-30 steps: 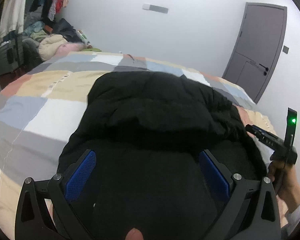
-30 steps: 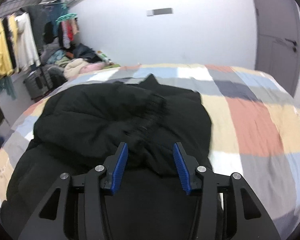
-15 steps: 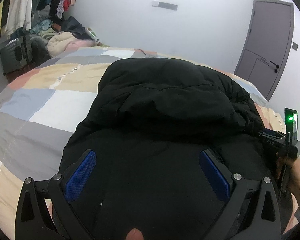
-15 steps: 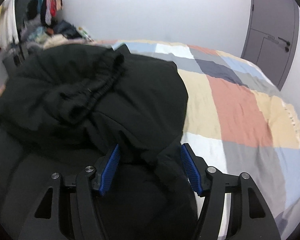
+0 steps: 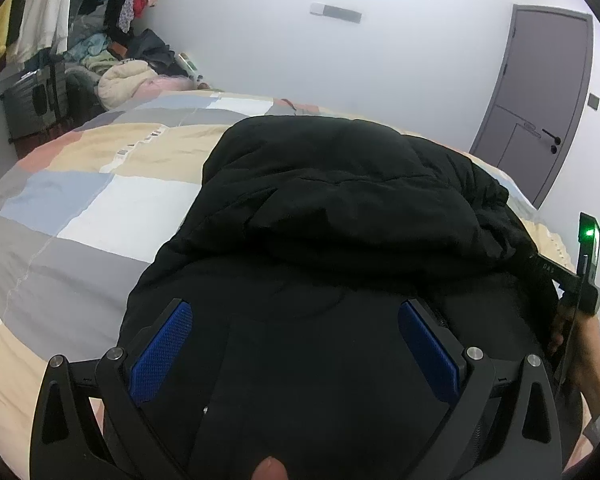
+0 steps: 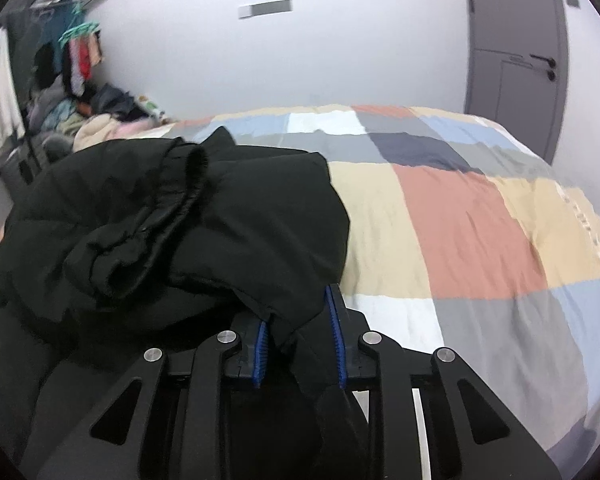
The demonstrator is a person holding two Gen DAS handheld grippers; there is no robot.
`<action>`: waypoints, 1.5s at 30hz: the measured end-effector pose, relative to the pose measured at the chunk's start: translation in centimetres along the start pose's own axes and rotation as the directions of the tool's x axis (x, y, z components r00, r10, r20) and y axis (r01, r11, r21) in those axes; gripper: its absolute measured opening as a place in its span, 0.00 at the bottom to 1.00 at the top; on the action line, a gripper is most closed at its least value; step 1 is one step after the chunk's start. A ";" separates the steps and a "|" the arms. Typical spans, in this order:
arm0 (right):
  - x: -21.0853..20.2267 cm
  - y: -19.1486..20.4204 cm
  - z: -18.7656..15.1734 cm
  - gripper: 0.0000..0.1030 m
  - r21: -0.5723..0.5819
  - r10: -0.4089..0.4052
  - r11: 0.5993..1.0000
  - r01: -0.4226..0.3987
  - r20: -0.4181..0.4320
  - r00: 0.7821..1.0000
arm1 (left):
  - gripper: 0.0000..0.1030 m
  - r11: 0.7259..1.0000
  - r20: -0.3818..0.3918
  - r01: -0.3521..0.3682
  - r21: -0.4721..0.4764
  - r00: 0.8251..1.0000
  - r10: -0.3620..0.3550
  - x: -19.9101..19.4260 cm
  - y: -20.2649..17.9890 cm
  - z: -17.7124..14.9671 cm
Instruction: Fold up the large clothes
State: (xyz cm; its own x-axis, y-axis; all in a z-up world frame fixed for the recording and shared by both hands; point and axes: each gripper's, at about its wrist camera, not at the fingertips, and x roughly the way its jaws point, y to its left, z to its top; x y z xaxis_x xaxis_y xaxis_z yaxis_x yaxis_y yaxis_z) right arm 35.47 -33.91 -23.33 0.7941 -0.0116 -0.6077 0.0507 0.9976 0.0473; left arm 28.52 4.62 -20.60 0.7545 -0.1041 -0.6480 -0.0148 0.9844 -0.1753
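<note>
A black puffer jacket (image 5: 340, 208) lies heaped on the near part of the bed (image 6: 460, 220), over its patchwork cover, with a cuffed sleeve (image 6: 148, 220) bunched on top toward the left. The jacket looks soft, bulky and springy, with a smooth shell that may slide; it will likely puff back out of any crease, so a hem or seam edge is the surer place to take hold, not the padded middle.

The right claw (image 6: 300, 344) has just been closing, and its blue pads now pinch a fold of the jacket's near right edge. A second ago the same pads stood apart with the cloth merely lying ahead of them, and this view looked across the heap from higher up; now it sits lower and closer to that edge.

The left claw (image 5: 296, 348) stands wide open over the jacket's near side, nothing pressed between its pads, much as it did a second ago, though the jacket fills more of its view. At the right edge of that view a hand (image 5: 580, 344) carries the right claw's handle.
</note>
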 end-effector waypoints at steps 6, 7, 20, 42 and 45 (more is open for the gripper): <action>0.3 -0.7 -0.7 0.22 0.015 -0.005 1.000 0.005 -0.004 1.000 | 1.00 1.000 0.008 -0.003 0.002 1.000 0.003 -0.2 0.6 0.1; 0.2 -0.6 -0.7 0.23 0.019 -0.003 1.000 0.003 -0.010 1.000 | 1.00 1.000 0.011 -0.005 0.006 1.000 0.005 -0.2 0.6 0.2; -12.7 2.7 1.7 0.30 0.023 0.086 0.996 -0.088 0.080 0.993 | 1.00 0.998 0.089 0.054 -0.031 0.995 -0.051 -7.2 2.5 3.8; -40.2 -2.8 2.0 0.34 -0.036 0.130 0.991 -0.125 0.242 0.961 | 1.00 0.982 0.285 0.104 -0.157 0.957 -0.056 -33.1 16.3 0.2; -39.6 -4.9 -0.1 0.35 0.000 0.104 0.994 -0.107 0.201 0.974 | 1.00 0.969 0.239 0.156 -0.193 0.965 -0.108 -31.3 18.6 -1.9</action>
State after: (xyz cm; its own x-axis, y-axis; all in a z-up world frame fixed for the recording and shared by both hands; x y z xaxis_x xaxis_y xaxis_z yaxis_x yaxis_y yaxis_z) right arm 3.66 -38.34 0.41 0.9003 0.0792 -0.4279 -0.0341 0.9931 0.1121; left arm 3.38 25.90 -4.99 0.8865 -0.1727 -0.4293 -0.0232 0.9100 -0.4139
